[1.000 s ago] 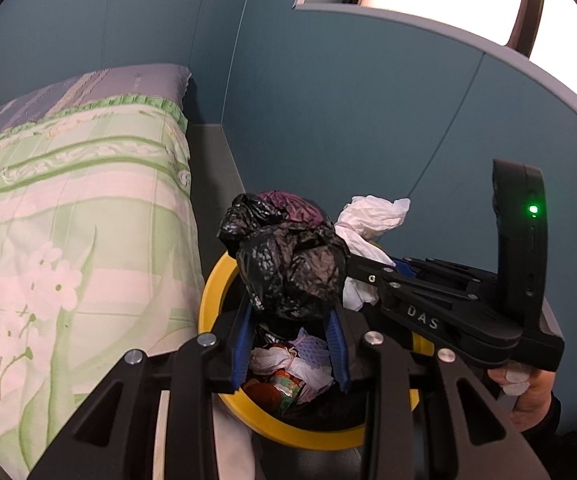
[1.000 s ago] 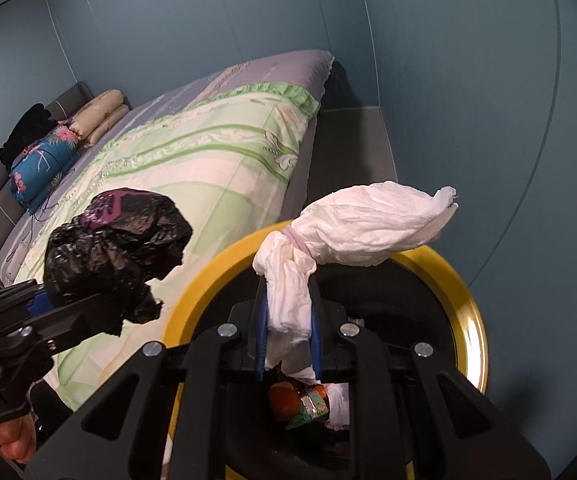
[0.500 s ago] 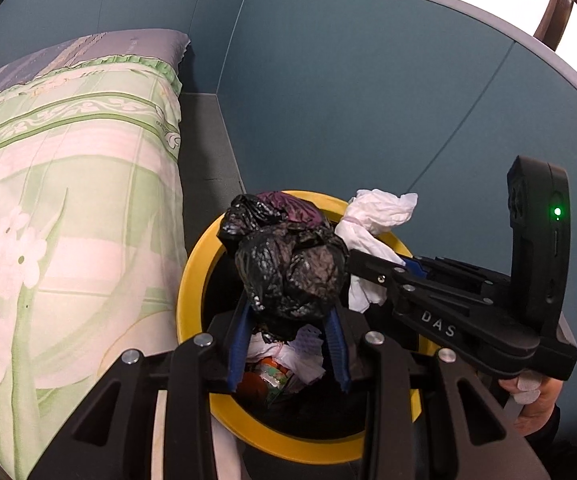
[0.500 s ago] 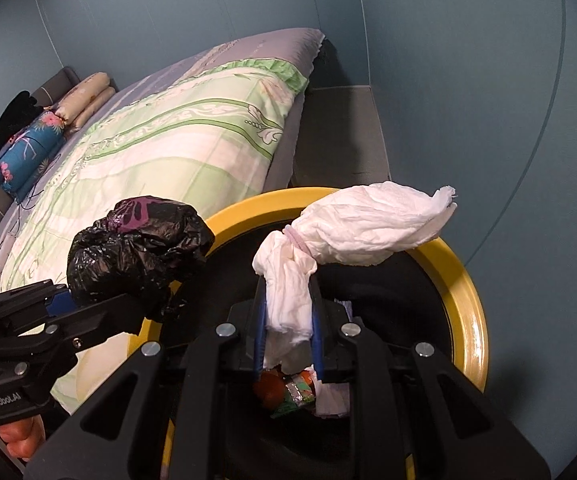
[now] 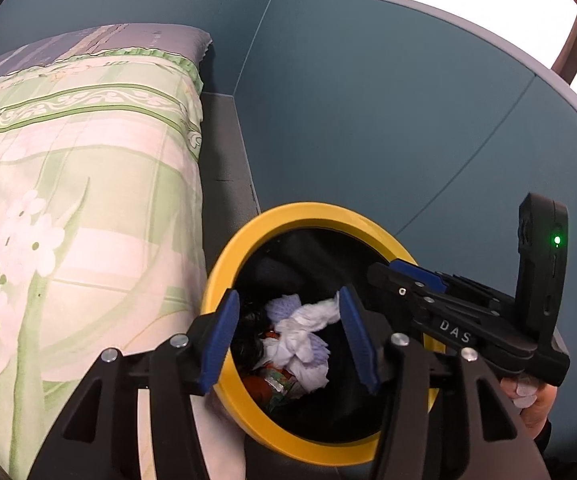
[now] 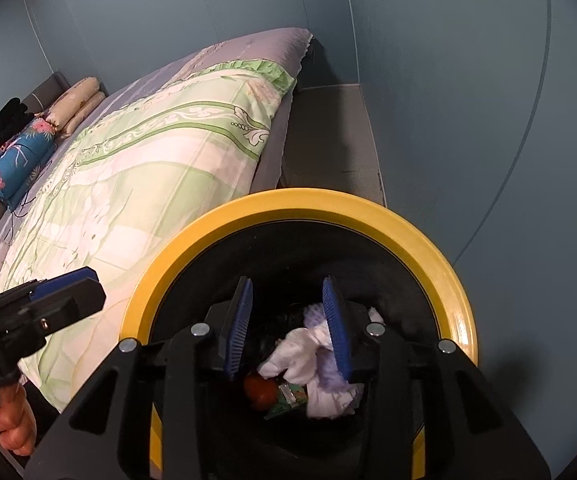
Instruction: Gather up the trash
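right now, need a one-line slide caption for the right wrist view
Right gripper, jaws just opened and empty, above the yellow-rimmed trash bin holding the dropped white bag, beside the bed.

Right gripper over the yellow-rimmed bin, jaws just been opening, blue pads apart, nothing between them. Below in the bin: white crumpled bag, a red round item, a green wrapper, something black at the left, hard to make out. Left gripper at the frame's left edge beside the bin rim, hand under it. Bed with green floral duvet behind, blue floral pillow at the far end.
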`<state>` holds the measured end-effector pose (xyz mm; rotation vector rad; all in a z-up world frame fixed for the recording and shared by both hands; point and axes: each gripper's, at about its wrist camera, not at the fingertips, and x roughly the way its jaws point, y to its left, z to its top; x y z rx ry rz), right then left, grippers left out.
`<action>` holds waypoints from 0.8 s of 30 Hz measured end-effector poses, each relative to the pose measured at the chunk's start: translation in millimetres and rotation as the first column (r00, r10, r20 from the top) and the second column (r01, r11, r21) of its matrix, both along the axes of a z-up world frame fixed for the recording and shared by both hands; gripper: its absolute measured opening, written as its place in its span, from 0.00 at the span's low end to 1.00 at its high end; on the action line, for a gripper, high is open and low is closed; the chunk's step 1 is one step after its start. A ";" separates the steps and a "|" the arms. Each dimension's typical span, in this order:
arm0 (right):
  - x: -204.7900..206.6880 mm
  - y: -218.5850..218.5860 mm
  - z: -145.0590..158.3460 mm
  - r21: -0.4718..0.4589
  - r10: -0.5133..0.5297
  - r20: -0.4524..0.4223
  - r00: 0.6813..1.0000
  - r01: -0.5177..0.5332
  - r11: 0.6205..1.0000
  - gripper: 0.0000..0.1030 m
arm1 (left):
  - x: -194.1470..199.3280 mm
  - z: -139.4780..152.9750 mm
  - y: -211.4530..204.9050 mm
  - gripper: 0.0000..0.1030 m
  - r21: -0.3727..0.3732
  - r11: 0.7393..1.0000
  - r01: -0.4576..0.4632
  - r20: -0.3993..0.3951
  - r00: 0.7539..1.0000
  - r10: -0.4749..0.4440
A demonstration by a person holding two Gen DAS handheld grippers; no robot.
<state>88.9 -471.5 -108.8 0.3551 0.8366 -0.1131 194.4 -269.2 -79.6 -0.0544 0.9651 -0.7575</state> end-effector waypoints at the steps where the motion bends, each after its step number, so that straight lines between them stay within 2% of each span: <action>1: 0.0 0.2 0.7 0.000 0.001 0.002 1.000 -0.001 1.000 0.34 | 0.4 1.4 2.8 0.48 -0.002 1.000 -0.007 0.005 1.000 0.007; 14: 7.0 22.2 27.7 -0.049 0.022 0.043 0.999 -0.020 0.999 0.34 | 6.1 19.0 64.9 0.48 -0.033 0.990 -0.134 0.047 0.990 0.136; 24: 28.3 83.0 57.1 -0.090 0.139 0.105 0.985 -0.130 0.987 0.36 | 3.0 31.7 149.4 0.48 -0.047 0.957 -0.287 0.089 0.953 0.290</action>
